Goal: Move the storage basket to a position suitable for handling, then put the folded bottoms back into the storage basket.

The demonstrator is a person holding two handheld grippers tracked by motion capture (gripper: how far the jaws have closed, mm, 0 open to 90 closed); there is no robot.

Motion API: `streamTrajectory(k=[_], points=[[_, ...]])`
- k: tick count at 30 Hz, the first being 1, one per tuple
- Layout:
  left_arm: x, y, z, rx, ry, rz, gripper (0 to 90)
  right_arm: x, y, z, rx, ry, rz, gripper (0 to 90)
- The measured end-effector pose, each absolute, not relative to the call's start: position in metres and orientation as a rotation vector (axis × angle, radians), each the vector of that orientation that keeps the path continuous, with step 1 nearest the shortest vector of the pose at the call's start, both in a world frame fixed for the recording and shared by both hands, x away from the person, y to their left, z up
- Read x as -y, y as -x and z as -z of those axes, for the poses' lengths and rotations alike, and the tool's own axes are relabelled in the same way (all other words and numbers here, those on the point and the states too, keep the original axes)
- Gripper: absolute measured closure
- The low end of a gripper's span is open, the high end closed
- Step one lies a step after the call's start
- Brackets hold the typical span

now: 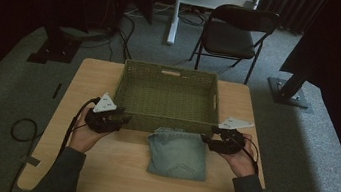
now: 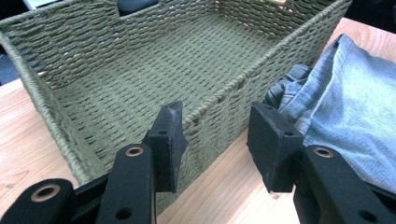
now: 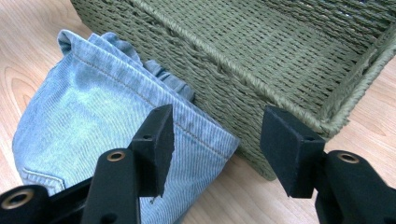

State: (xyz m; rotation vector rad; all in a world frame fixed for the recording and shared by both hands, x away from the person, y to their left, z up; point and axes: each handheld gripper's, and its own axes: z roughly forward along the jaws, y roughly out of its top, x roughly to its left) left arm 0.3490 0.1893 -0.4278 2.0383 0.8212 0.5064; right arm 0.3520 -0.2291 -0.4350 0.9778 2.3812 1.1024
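A folded pair of light blue jeans (image 1: 178, 153) lies on the wooden table (image 1: 107, 173), touching the front wall of an empty green woven basket (image 1: 168, 96). My left gripper (image 1: 127, 119) sits at the basket's front left corner, its jaws open. In the left gripper view the left gripper (image 2: 217, 144) frames the basket's front wall (image 2: 224, 107), with the jeans (image 2: 355, 102) to the right. My right gripper (image 1: 205, 140) is open at the jeans' right edge. In the right gripper view the right gripper (image 3: 217, 144) has the jeans' corner (image 3: 93, 112) and the basket's corner (image 3: 261, 70) just beyond its pads.
A dark folding chair (image 1: 232, 34) and a white stand (image 1: 175, 11) are on the carpet behind the table. A black cable (image 1: 22, 128) loops on the floor at the left. Bare tabletop lies to both sides of the jeans.
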Motion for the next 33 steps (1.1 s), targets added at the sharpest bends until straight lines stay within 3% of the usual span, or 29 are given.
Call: streamTrajectory(k=[33], points=[[-0.134,-0.338,0.442,-0.668,-2.091,-0.399,55.4,0.228,-0.328,0.456,-2.381,-0.982,-1.138,43.7]])
